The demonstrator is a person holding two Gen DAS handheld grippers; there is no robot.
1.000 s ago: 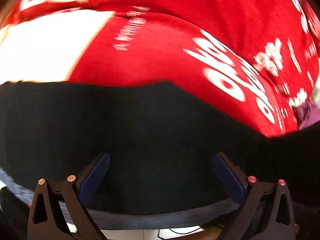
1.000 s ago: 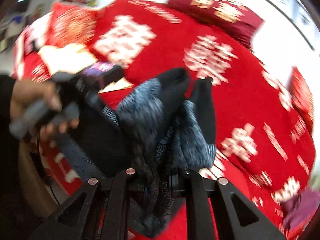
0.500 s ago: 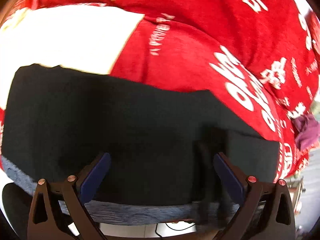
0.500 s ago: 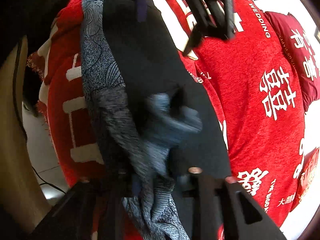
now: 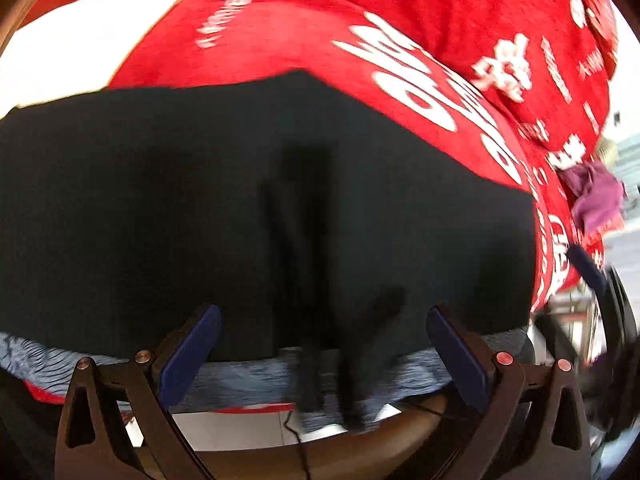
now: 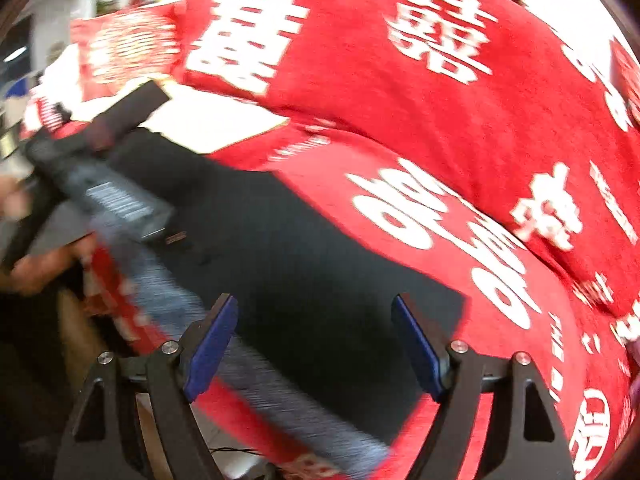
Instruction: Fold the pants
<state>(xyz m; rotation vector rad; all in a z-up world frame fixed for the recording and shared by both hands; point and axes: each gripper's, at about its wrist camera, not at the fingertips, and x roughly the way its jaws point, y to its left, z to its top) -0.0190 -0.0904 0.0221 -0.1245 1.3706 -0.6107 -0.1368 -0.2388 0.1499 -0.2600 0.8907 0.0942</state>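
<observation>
Pants (image 5: 200,208) are lying flat and dark on the red bedspread (image 5: 400,12), grey waistband (image 5: 248,380) along the near edge of the bed. Both the left gripper (image 5: 322,350) and right gripper (image 6: 314,344) hover over it with jaws spread wide, gripping nothing. I'd say pinch both near corners of the waistband evenly before lifting, and smooth that ridge mid-fabric first, or the fold goes crooked

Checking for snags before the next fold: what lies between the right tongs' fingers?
Only the black pants, spread flat on the red bedspread, and their grey waistband, as the right wrist view shows.
</observation>
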